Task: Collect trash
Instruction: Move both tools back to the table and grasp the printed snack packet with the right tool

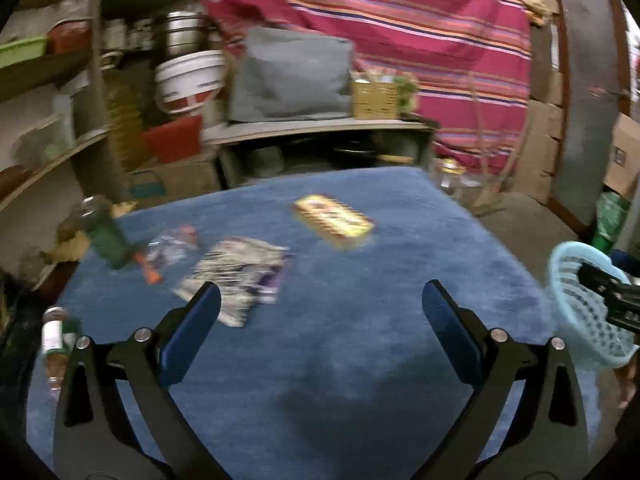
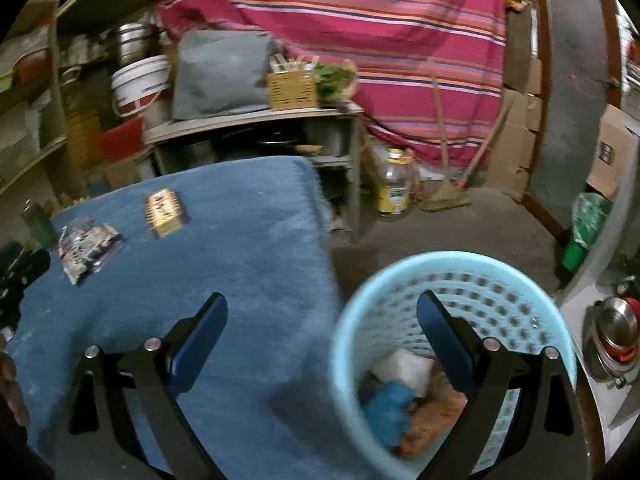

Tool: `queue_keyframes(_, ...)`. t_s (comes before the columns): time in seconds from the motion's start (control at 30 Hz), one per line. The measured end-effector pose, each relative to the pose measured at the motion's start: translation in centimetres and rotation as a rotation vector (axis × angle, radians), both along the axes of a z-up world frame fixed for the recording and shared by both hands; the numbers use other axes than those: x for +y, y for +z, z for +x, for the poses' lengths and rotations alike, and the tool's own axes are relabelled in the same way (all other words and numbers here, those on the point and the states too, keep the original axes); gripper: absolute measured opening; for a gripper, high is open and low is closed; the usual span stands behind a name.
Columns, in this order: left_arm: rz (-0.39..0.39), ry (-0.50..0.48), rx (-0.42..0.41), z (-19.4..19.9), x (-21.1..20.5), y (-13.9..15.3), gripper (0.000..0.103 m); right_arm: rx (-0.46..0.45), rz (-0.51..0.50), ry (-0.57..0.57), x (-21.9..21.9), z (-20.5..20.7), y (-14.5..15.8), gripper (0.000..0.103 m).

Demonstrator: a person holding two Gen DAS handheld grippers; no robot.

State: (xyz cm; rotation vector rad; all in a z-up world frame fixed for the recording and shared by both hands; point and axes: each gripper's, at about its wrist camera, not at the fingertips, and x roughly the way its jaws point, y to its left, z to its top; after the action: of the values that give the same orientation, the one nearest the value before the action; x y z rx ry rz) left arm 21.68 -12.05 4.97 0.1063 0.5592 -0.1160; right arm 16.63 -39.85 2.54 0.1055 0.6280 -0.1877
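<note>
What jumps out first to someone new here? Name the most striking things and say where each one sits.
The pale blue perforated basket stands beside the blue-covered table on the right, already holding blue, white and orange scraps. On the table lie a yellow box towards the far side and crumpled wrappers to its left, with a green bottle at the left edge. A pink striped cloth hangs behind everything.

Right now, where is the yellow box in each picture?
Left wrist view: the yellow box lies just above the middle, on the blue cloth, right of the crumpled wrappers.
Right wrist view: the yellow box sits at upper left on the cloth, with the wrappers lower left.
Shared landmark: the light blue basket, at the right edge in the left view, lower right in the right view.
</note>
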Motion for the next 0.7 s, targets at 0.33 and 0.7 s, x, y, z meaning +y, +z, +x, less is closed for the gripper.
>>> queue_keyframes(0.33, 0.012, 0.141, 0.086, 4.5, 10.9, -2.0, 0.097, 0.011, -0.019, 0.137, 9.7, 4.8, -0.3, 0.094)
queue_keyframes(0.7, -0.035, 0.255, 0.081, 5.9, 20.4, -2.1, 0.098, 0.051, -0.054, 0.301, 21.4, 10.8, -1.8, 0.094)
